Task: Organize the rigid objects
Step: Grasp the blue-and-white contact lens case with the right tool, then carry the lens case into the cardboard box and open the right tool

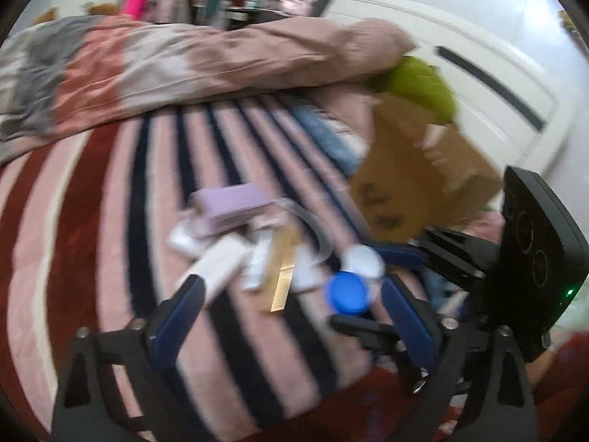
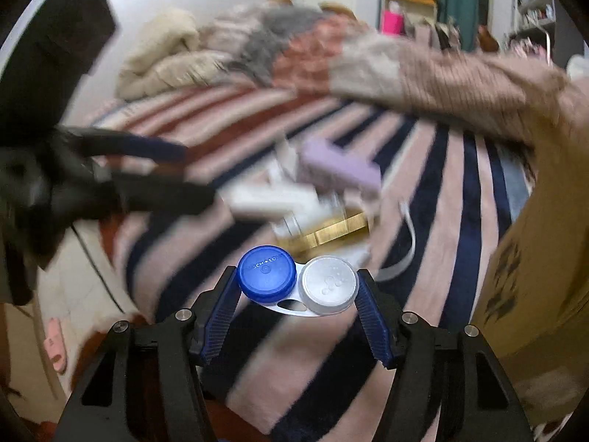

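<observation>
1. One contact lens case with a blue cap and a white cap (image 2: 298, 284) sat between the fingers of the right gripper (image 2: 297, 296), over the striped pink, navy and red blanket (image 2: 434, 221).
2. Only the left wrist view showed the brown paper bag (image 1: 416, 184) whole.
3. The right jaws grasped the case, each pad on a cap; the left gripper (image 1: 294, 302) stood wide and held nothing.

striped bed (image 1: 92, 221): small boxes pile (image 1: 235, 235), rumpled blanket (image 1: 184, 62).
</observation>
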`<act>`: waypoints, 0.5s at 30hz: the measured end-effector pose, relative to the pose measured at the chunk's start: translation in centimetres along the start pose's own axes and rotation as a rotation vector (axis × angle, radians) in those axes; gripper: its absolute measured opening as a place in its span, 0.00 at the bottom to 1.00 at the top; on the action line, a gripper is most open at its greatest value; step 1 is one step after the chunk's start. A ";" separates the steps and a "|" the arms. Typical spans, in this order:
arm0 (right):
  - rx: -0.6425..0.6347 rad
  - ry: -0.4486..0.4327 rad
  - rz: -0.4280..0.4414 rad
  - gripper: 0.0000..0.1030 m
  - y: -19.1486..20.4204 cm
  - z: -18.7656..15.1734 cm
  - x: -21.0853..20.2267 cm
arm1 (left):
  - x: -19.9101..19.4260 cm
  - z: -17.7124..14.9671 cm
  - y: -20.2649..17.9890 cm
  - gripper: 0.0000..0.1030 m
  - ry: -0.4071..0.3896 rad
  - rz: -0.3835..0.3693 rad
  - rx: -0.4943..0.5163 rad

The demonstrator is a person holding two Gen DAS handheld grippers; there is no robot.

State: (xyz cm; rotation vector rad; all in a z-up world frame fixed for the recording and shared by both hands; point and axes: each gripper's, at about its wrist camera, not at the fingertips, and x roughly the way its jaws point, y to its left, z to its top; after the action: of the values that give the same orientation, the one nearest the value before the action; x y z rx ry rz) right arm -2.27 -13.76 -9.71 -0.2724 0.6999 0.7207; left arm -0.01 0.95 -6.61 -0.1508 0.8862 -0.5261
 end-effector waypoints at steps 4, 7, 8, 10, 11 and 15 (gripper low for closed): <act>-0.049 -0.108 0.016 0.57 0.2 2.7 -3.5 | -1.1 3.0 -2.8 0.59 0.007 -0.071 0.048; -0.080 -0.164 -0.004 0.57 -0.4 4.3 -5.5 | -1.3 5.6 -5.0 0.31 0.012 -0.140 0.093; -0.086 -0.175 -0.020 0.57 -0.7 4.7 -6.0 | -1.2 6.3 -5.7 0.28 0.014 -0.152 0.106; -0.081 -0.190 -0.062 0.57 -2.0 5.2 -7.0 | -0.5 8.1 -7.7 0.28 0.017 -0.142 0.138; -0.072 -0.194 -0.072 0.57 -2.7 5.3 -7.4 | 0.1 8.9 -8.4 0.28 0.021 -0.143 0.148; -0.009 -0.193 -0.140 0.57 -6.9 5.6 -9.2 | 3.6 12.2 -11.8 0.28 0.066 -0.182 0.175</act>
State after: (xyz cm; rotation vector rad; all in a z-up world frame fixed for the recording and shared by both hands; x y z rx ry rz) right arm 0.25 -20.92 0.63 -0.2537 0.4889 0.6073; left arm 6.84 -12.12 2.59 -0.0544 0.8908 -0.7794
